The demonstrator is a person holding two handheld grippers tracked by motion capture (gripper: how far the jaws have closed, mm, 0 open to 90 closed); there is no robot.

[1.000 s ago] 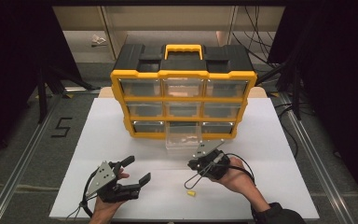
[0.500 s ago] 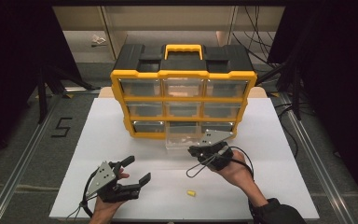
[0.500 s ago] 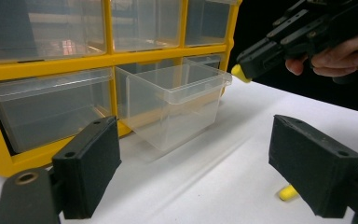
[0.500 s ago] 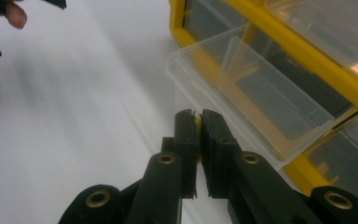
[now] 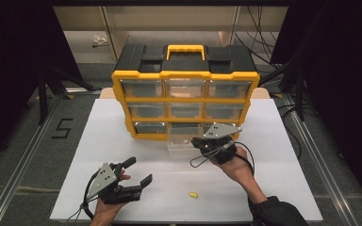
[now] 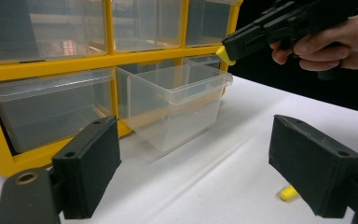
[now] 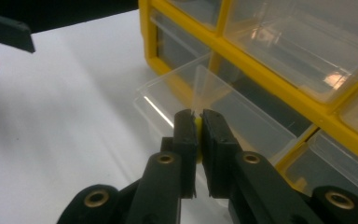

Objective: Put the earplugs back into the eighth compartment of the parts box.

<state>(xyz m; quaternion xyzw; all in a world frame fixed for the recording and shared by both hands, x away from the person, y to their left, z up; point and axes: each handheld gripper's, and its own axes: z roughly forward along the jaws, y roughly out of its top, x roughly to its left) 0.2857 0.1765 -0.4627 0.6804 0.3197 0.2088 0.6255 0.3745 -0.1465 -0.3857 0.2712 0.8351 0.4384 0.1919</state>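
Organizer (image 5: 185, 75) behind, spare plug (image 5: 193, 194) (yellow) nearby

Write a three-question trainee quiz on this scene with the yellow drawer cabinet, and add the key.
1. True or false: the right claw is shut on a small yellow piece.
2. Which drawer of the yellow cabinet is pulled out? A bottom middle, B top left, C bottom right.
3. What lies on the white table between the two hands?

Key: 1 true. 2 A. 3 A second small yellow piece, lying loose near the open left claw.
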